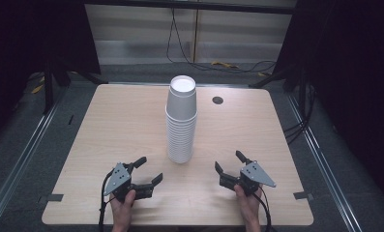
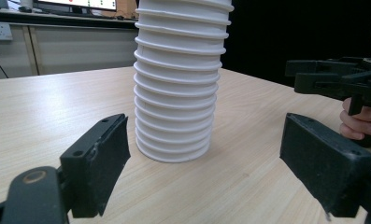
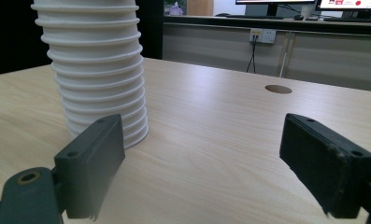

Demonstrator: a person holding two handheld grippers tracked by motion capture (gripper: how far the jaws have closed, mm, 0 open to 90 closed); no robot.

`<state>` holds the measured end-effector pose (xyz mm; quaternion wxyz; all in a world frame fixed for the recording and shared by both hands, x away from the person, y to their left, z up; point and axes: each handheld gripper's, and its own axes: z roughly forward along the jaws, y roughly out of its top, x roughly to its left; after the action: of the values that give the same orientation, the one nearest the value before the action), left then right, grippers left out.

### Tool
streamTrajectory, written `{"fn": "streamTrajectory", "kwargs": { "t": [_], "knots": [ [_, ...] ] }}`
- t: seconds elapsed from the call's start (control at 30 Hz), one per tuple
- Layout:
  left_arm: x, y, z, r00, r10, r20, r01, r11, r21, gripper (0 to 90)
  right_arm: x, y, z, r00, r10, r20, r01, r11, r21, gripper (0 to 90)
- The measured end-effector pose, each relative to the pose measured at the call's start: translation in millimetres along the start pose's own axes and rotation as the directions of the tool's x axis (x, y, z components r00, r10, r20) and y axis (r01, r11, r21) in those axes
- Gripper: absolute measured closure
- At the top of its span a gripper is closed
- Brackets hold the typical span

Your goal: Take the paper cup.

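**Tall stack of paper cups waits between two spread hand-held grippers**

Nearest the person, the left hand-held gripper (image 1: 147,173) and the right hand-held gripper (image 1: 228,160) rest low over the front of the bench (image 1: 107,125), each gripped by a hand coming in from the bottom edge. Both stand with jaws spread wide and nothing between them. The jaws are black, blocky and flat-faced, with slightly worn, frayed pad edges seen in the two gripper views.

Just beyond them, roughly midway between the two, stands the stack of cups (image 1: 182,121), mouth down on the bench, apart from both grippers. It is a column of white paper cups nested closely, their rolled rims forming a ladder of ridges (image 2: 176,93) up the side; the topmost cup shows its flat bottom (image 1: 182,84) to the high view.

By the look of it, the stack is light, thin-walled and easily crushed, and tall enough to topple if pushed high up. The matte paper should grip well against the pads. A gentle squeeze across a cup's wall just above a rim ridge looks the safest hold, with the other gripper steadying the lower rims, since nested cups tend to cling.

Farther back, the pale wood-grain bench top carries a dark round cable hole (image 1: 217,100), and cables (image 1: 180,38) trail along the floor behind.
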<state>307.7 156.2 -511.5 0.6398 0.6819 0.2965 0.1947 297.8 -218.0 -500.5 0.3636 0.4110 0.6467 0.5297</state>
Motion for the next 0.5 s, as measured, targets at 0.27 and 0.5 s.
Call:
{"fn": "streamTrajectory", "kwargs": {
  "t": [0.27, 0.5],
  "knots": [
    [1.8, 0.4, -0.3, 0.9999, 0.01, -0.001, -0.01, 0.9999, 0.002, 15.6, -2.0, 0.3, 0.2, 0.999, 0.027, -0.035, -0.027, 1.0, 0.008, 13.9],
    [2.1, 0.4, -0.3, 1.0, 0.003, 0.004, -0.003, 1.0, 0.001, 15.6, -2.5, 3.1, 3.9, 0.9942, 0.061, -0.089, -0.057, 0.997, 0.049, 16.3]
  ]
}}
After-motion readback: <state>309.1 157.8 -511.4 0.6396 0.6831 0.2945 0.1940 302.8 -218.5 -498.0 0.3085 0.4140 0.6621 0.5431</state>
